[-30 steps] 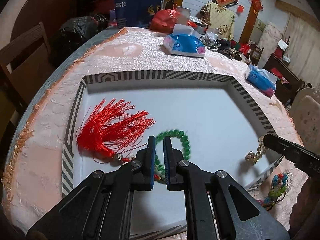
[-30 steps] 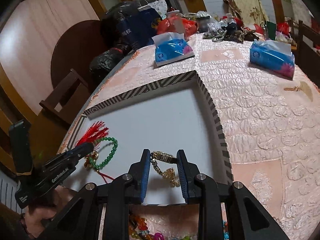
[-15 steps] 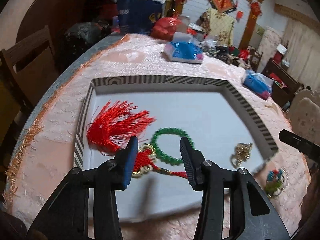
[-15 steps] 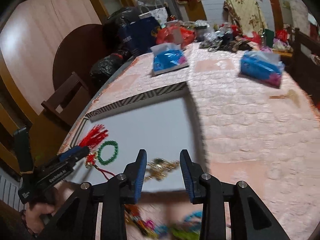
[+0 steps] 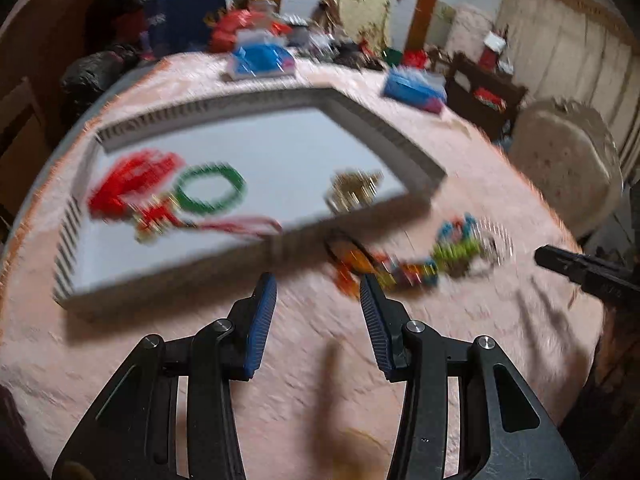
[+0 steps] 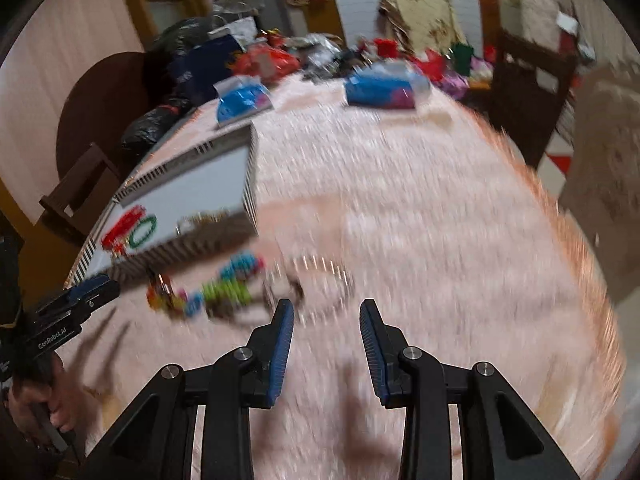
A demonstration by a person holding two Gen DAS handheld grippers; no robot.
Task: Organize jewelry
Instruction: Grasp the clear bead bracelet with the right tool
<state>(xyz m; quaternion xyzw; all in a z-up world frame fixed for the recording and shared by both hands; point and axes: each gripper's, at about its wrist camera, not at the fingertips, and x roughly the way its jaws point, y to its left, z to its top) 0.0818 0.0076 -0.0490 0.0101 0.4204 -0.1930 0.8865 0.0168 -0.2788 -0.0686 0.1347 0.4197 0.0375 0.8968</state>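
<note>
A striped-rim white tray (image 5: 384,120) holds a red tassel (image 5: 132,180), a green bead bracelet (image 5: 210,190) and a gold chain (image 5: 352,190). A colourful bead string (image 5: 408,260) lies on the cloth in front of the tray. My left gripper (image 5: 318,292) is open and empty, back from the tray, near the bead string. My right gripper (image 6: 326,320) is open and empty over the cloth. It is just behind a thin pale ring-shaped bracelet (image 6: 320,280) and right of the bead string (image 6: 216,292). Both views are blurred by motion.
A pink embossed cloth covers the round table (image 6: 420,208). Two blue tissue packs (image 6: 242,100) (image 6: 380,88) and bags sit at the far side. A wooden chair (image 6: 80,184) stands left of the table. A padded chair (image 5: 568,168) stands on the right.
Both grippers have opened, let go of the tassel bracelet and gold chain in the tray, and pulled back out toward the near table edge.
</note>
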